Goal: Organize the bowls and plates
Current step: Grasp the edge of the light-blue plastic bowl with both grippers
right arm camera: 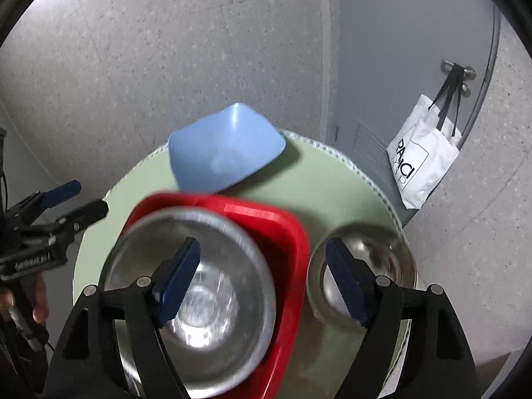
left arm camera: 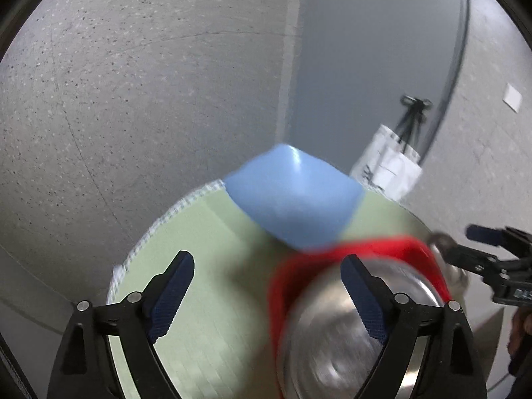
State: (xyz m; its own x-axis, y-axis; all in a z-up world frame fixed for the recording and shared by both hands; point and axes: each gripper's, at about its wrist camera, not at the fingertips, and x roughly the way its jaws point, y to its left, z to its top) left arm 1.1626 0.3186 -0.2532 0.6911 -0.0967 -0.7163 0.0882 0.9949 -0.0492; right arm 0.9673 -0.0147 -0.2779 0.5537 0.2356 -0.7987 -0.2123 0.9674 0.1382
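Observation:
A large steel bowl sits inside a red square dish on a round table with a green mat. A light blue square bowl stands behind them. A small steel bowl stands to the right of the red dish. My right gripper is open and empty, above the red dish's right rim. My left gripper is open and empty, above the mat left of the red dish; the large steel bowl and the blue bowl show there too.
The table stands near a speckled grey wall and a grey door. A white tote bag hangs from the door handle. The right gripper shows at the right edge of the left wrist view, the left gripper at the left edge of the right wrist view.

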